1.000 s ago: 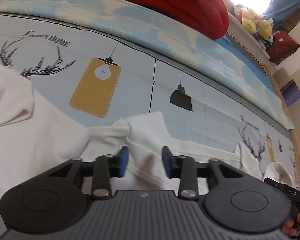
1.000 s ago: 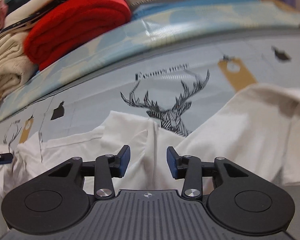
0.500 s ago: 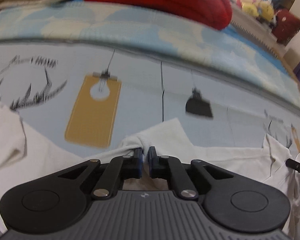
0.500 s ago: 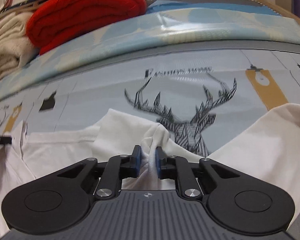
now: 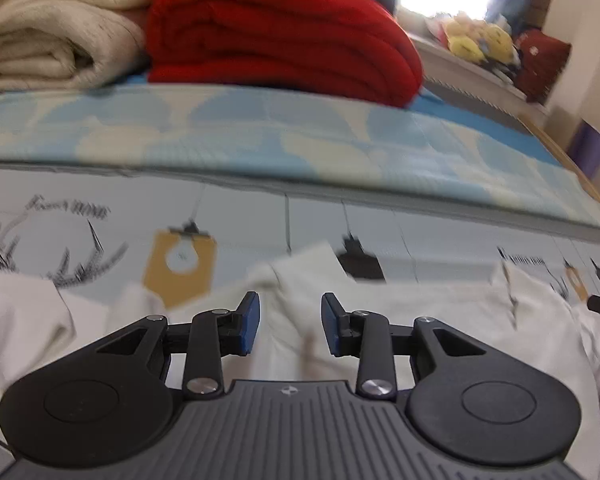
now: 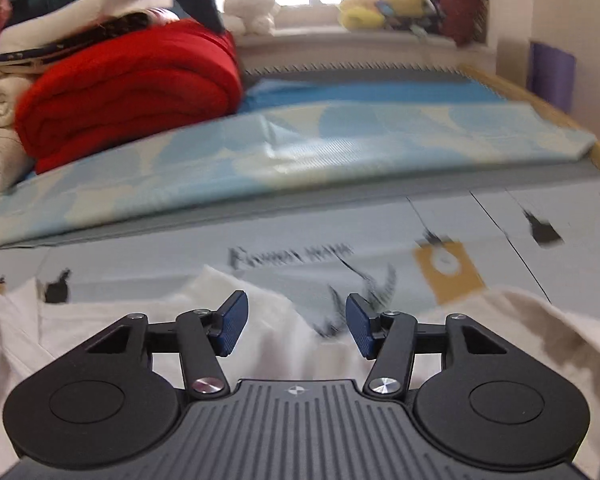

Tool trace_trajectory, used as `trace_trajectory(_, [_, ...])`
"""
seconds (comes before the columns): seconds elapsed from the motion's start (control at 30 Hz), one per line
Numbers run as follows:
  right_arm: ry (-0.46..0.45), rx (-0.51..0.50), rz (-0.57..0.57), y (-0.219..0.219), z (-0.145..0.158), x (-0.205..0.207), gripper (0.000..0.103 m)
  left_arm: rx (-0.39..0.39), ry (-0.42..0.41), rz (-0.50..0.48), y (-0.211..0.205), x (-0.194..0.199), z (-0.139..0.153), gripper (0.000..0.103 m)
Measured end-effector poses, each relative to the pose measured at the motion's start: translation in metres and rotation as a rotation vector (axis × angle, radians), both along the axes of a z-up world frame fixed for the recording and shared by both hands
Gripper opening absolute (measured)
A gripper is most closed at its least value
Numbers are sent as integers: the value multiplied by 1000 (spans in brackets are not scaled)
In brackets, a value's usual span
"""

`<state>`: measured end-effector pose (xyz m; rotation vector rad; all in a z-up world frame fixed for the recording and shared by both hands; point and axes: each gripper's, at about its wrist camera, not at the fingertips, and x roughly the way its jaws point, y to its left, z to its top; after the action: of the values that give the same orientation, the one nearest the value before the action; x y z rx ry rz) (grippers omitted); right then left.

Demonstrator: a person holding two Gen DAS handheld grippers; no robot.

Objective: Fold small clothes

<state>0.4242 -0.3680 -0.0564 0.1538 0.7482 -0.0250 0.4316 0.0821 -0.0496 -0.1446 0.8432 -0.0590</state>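
We see a white garment spread in soft rumples over a pale blue printed bed sheet with deer-antler, lamp and bulb motifs. A folded flap rises just ahead of the left gripper, whose blue pads stand apart with nothing between them; the cloth lies under and beyond it. From the right wrist, the white garment again runs beneath the right gripper, also spread wide and holding nothing, with a peaked fold near its left pad. Behind, a red folded blanket sits on a patterned mat. Motion blur smears prints and hems; garment type and lower edges are hidden by the gripper bodies.
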Motion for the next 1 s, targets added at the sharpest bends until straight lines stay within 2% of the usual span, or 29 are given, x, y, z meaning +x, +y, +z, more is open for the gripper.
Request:
trace_trajectory(0.07, [55, 50, -5, -15, -10, -3, 56, -18, 55, -54, -4, -3, -13, 37])
trace_trajectory(0.1, [98, 50, -3, -22, -17, -4, 56, -9, 110, -85, -5, -4, -23, 37])
trace_trajectory(0.17, [205, -21, -45, -33, -37, -9, 56, 104, 233, -113, -12, -8, -49, 34])
trace_trajectory(0.2, [233, -37, -74, -40, -44, -12, 55, 142, 186, -129, -16, -16, -45, 35])
trace_trajectory(0.3, [227, 8, -107, -64, -41, -24, 55, 243, 248, -98, -28, -22, -27, 35])
trace_trajectory(0.4, [195, 35, -163, -91, -24, -38, 55, 254, 282, -54, -34, -38, 9, 37])
trace_trajectory(0.43, [187, 40, -186, -104, -21, -41, 55, 252, 278, -56, -38, -47, 24, 37])
trace_trajectory(0.5, [157, 78, -259, -132, -10, -51, 55, 221, 209, -74, -46, -72, 59, 42])
trace_trajectory(0.6, [84, 170, -362, -181, 9, -78, 56, 111, 113, -91, -52, -120, 96, 54])
trace_trajectory(0.63, [72, 185, -381, -193, 13, -85, 56, 71, 89, -89, -51, -135, 100, 55])
trace_trajectory(0.7, [63, 193, -405, -213, 12, -99, 56, 37, 87, -81, -55, -156, 94, 55])
trace_trajectory(0.77, [101, 200, -387, -222, 3, -108, 56, 114, 170, -51, -65, -155, 80, 53])
trace_trajectory(0.83, [151, 206, -354, -224, -10, -115, 55, 146, 167, -50, -70, -150, 74, 53])
trace_trajectory(0.93, [214, 159, -313, -217, -29, -117, 55, 159, 157, -29, -72, -141, 71, 53])
trace_trajectory(1.0, [247, 167, -290, -212, -39, -118, 55, 157, 160, -8, -71, -138, 70, 53])
